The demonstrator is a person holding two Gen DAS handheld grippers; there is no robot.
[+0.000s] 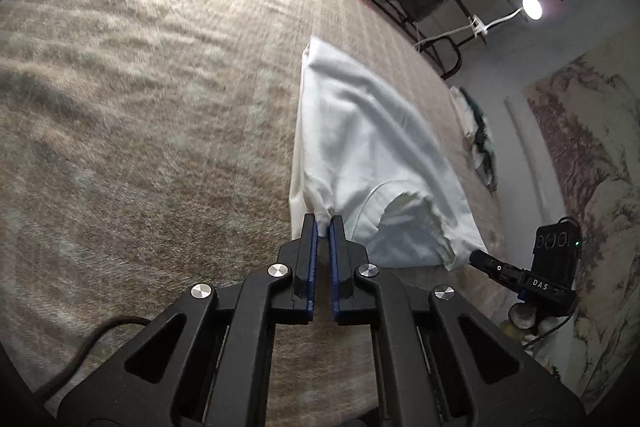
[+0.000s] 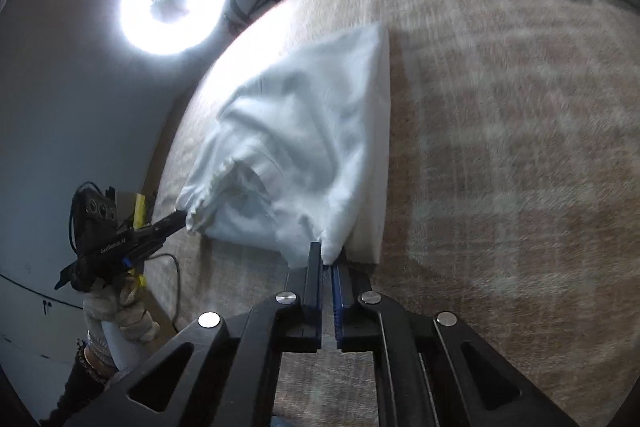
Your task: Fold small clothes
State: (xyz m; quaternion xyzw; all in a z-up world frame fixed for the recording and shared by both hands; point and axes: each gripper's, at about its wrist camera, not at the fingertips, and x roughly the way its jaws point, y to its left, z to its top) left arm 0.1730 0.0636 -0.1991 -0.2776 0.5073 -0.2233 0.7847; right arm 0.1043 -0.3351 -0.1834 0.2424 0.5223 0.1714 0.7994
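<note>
Beige blanket (image 1: 140, 107), white garment (image 1: 360, 131) lengthwise away, corners pinched

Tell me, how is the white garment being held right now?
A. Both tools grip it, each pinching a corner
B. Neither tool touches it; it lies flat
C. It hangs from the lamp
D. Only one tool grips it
A: the left tool pinches one corner of the white garment and the right tool pinches another, lifting that edge off the brown blanket.
</note>
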